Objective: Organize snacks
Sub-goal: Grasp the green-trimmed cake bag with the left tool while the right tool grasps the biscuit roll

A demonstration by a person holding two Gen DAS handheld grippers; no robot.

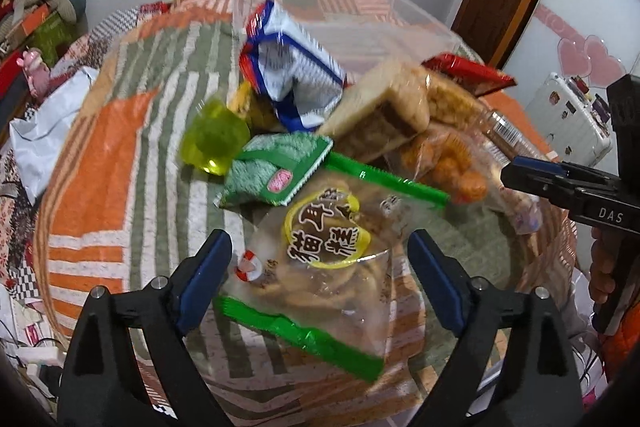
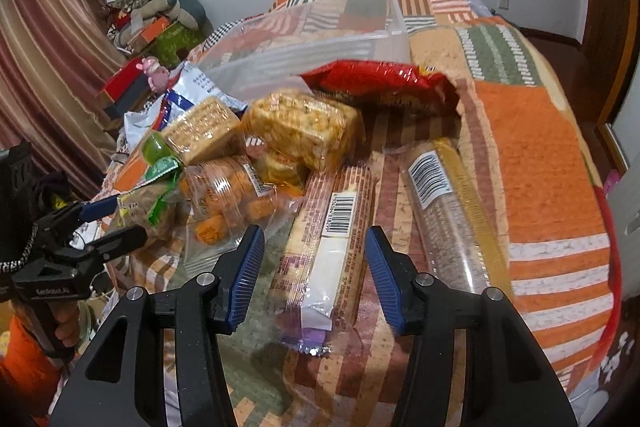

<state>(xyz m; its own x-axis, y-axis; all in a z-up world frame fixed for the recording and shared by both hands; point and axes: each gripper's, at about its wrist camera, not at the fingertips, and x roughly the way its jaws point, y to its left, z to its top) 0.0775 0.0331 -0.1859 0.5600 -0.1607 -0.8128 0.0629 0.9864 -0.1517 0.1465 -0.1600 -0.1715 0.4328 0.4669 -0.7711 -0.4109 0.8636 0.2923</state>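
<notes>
Snack packs lie heaped on a patchwork quilt [image 1: 120, 131]. My left gripper [image 1: 320, 259] is open, its blue pads either side of a clear biscuit bag with green ends and a yellow label [image 1: 320, 251], not pressing it. My right gripper [image 2: 316, 263] straddles a long biscuit packet with a barcode [image 2: 332, 247]; a gap shows at the left pad, so it is open. In the pile are a green jelly cup [image 1: 212, 139], a green packet [image 1: 276, 167], a blue-white bag [image 1: 292, 75], crackers [image 2: 204, 135], orange puffs [image 2: 228, 195] and a red bag [image 2: 384, 87].
A clear plastic bin [image 2: 320, 39] stands on the quilt behind the pile. A long tube pack [image 2: 452, 207] lies to the right of the barcode packet. Boxes and a pink toy [image 2: 154, 73] sit beyond the bed's left edge. A suitcase [image 1: 568, 115] stands at the right.
</notes>
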